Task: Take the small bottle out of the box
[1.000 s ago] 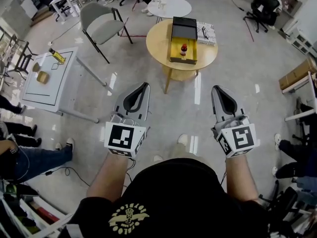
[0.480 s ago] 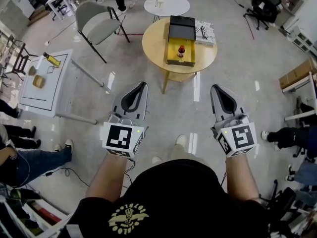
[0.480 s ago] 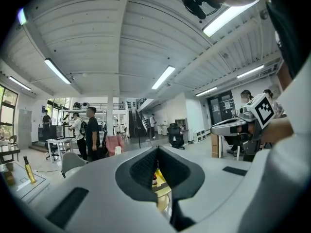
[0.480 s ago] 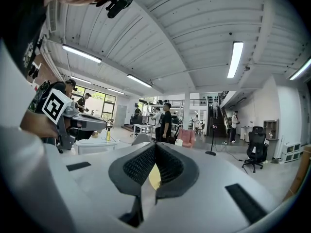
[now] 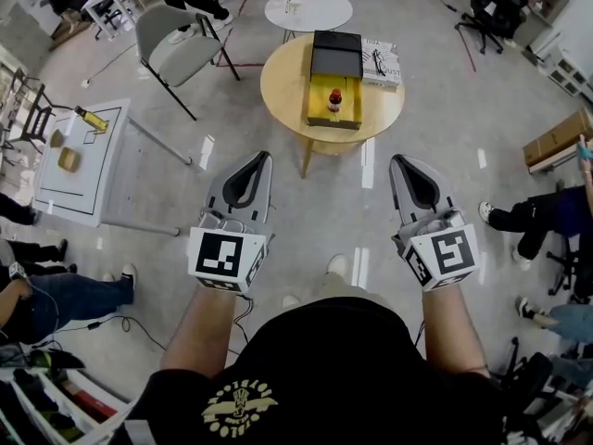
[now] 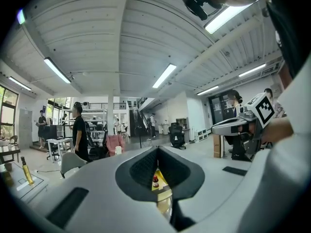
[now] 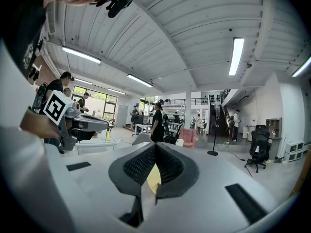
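1. The small dark bottle with a red cap [image 5: 334,98] stands upright in the open, yellow-lined box with a black lid [image 5: 320,114]. The box sits on the round pale wooden table [image 5: 283,91], well ahead of both grippers and out of reach.
2. The left gripper [image 5: 262,157] and the right gripper [image 5: 400,160] are both empty, with their jaws pressed together. Arriving at the box like that would likely topple the bottle, so the gripper that takes it must open first.
3. The box walls stand close around the bottle. A low, level approach could strike the near wall and shove the box across the table, perhaps into the patterned flat package [image 5: 382,63] beside the lid.
4. From here the bottle is too small to tell whether it sits in a snug recess or stands free. If it is snug, pulling it could lift the box with it, and the other gripper may need to steady the box.
5. The bottle looks tall and narrow, so a grip only on the cap could let it swing or slip.
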`<state>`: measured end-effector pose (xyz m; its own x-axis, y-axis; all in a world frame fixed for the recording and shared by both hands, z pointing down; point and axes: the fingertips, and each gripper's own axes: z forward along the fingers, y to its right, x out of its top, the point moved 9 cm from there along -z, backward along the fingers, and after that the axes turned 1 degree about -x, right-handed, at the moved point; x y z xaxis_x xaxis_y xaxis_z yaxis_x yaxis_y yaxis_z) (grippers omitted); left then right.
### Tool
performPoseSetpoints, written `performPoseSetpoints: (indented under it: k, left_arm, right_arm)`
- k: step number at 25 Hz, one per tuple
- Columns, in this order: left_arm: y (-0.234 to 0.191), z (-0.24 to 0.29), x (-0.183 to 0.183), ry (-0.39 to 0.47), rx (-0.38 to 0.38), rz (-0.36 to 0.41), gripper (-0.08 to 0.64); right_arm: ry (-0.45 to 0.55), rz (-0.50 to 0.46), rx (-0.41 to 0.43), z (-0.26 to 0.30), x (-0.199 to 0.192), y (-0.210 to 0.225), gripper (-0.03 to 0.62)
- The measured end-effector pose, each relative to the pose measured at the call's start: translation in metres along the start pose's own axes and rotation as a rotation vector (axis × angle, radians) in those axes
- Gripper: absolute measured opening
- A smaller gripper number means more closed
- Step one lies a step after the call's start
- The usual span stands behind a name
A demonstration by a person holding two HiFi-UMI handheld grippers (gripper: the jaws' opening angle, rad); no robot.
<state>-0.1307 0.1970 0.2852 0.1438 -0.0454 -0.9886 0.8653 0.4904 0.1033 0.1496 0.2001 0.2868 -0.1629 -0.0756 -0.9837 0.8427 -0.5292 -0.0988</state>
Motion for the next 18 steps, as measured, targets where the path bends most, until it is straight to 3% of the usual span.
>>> performPoseSetpoints:
  k: [18]
  left_arm:
    - [0.016,0.065,0.019,0.001,0.054,0.002,0.015]
  right_arm:
    - [0.015,-0.002,0.054,0.022,0.005,0.074,0.014]
